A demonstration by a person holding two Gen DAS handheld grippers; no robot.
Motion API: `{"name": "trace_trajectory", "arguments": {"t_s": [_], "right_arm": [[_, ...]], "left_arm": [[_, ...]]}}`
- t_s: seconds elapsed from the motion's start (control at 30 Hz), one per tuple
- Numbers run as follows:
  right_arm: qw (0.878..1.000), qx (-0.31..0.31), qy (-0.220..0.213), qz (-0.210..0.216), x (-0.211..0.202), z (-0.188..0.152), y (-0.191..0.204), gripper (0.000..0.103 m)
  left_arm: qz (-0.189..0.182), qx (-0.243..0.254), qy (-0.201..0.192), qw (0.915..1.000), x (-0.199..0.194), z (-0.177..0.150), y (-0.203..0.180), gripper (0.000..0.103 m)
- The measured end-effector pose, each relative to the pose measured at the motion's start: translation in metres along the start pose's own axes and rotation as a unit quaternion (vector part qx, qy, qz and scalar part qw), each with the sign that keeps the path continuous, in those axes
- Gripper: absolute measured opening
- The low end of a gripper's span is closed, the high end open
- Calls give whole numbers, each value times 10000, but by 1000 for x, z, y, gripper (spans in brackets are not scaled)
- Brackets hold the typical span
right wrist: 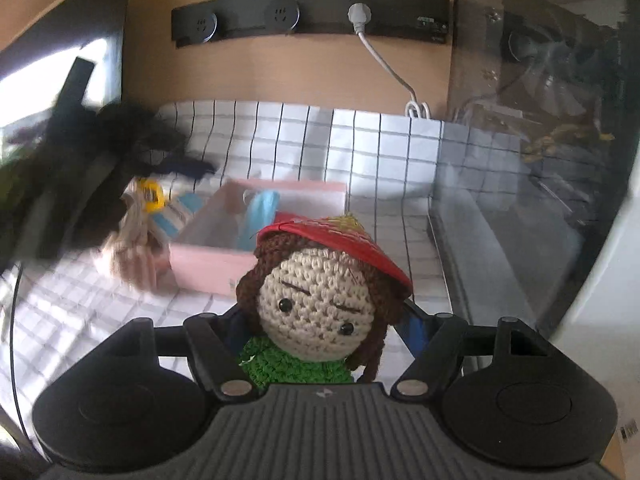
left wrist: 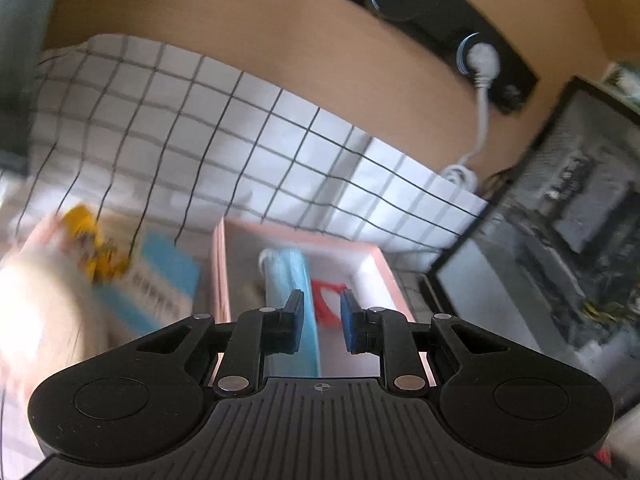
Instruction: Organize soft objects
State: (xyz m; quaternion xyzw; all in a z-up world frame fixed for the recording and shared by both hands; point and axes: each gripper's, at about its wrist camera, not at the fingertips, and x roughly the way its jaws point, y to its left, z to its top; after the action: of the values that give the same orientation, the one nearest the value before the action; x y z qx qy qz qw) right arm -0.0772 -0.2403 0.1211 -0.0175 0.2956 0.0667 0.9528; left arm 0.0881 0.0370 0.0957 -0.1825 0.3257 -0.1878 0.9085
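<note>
doll (right wrist: pixel 316 304), crocheted with a red hat and green top, sits between the right gripper (right wrist: pixel 320 328) fingers, which grip it by the body just under the head. ahead of those fingers stands a pink box (right wrist: pixel 208 264), and left of it a beige plush (right wrist: pixel 134 256) with a yellow bit on top, blurred. a dark fuzzy thing (right wrist: pixel 100 152) hangs at the far left, too blurred to name.

left gripper (left wrist: pixel 320 320) fingers stand a little apart with nothing pressed between them; the box (left wrist: pixel 221 264) lies straight ahead and below them. inside it, a rolled blue cloth (left wrist: pixel 294 280) runs lengthwise right under the left finger, and a red string (left wrist: pixel 326 300) lies just past the right one. left of the fingers, a pale plush (left wrist: pixel 44 300) and a blue-and-white pack (left wrist: pixel 160 280), both smeared.

a white cloth with a black grid (right wrist: pixel 360 152) covers the surface and climbs the tan wall behind. a black socket strip (right wrist: pixel 312 16) is mounted on the wall, one white plug (right wrist: pixel 359 14) in it, its cord dropping to a coil. a dark glass case (right wrist: pixel 540 140) stands to the right.

counted: one doll, one box, one blue roll, two grippers.
</note>
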Motion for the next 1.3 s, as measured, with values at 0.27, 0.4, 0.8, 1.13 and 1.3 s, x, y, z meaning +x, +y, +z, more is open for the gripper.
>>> {"name": "trace_trajectory", "arguments": {"t_s": [0.27, 0.4, 0.8, 1.13, 1.3], "right_arm": [[9980, 571, -219, 178, 59, 105, -2, 74], [9980, 192, 582, 145, 121, 151, 25, 75], [9858, -688, 1528, 25, 210, 141, 68, 83], [9822, -1510, 667, 900, 153, 108, 144, 83], [9689, -1886, 556, 1501, 152, 103, 196, 83]], "left_arm": [[0, -342, 397, 9986, -70, -93, 32, 22], [172, -537, 516, 9971, -90, -122, 59, 22], [755, -1321, 398, 9875, -122, -136, 128, 21], [1062, -801, -346, 9905, -132, -61, 137, 21], [1059, -946, -372, 9892, -138, -56, 148, 22]]}}
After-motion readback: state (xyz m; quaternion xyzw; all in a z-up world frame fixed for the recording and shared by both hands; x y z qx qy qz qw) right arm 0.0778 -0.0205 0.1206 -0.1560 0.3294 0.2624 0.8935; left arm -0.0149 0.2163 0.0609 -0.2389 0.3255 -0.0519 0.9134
